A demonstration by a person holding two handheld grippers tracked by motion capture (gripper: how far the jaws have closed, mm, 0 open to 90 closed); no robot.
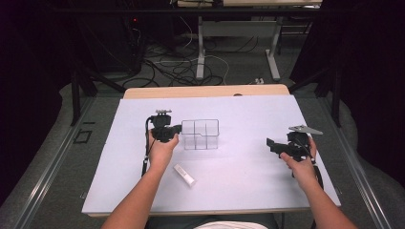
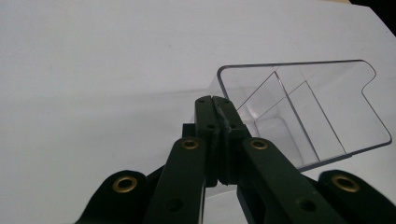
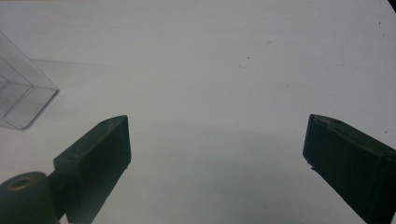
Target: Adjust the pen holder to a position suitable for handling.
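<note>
Clear plastic catches the light at the middle of a white table [image 1: 248, 181], where a see-through organizer box [image 1: 200, 134] with inner dividers stands upright. At its left wall, the left gripper [image 1: 177, 129], carried in the person's left hand [image 1: 161, 150], has its jaws pressed together on the thin edge of that wall; in the left gripper view the black fingers [image 2: 223, 122] meet over the rim of the box [image 2: 303, 107], the transparent sheet pinched between them, and the compartments run away from the camera to the right.

Well apart, near the table's right edge, the right gripper [image 1: 271, 144] sits in the person's right hand [image 1: 300, 164], aimed left toward the box with its jaws spread wide and nothing between them. In the right gripper view the two dark jaws stand far apart above the bare white surface, while a corner of the box [image 3: 21, 100] shows at the far left.

Nearer the person, just in front of the left hand, a small white oblong piece [image 1: 184, 174] lies flat on the table, slanted and clear of the box. Both bare forearms enter from the bottom of the high view.
</note>
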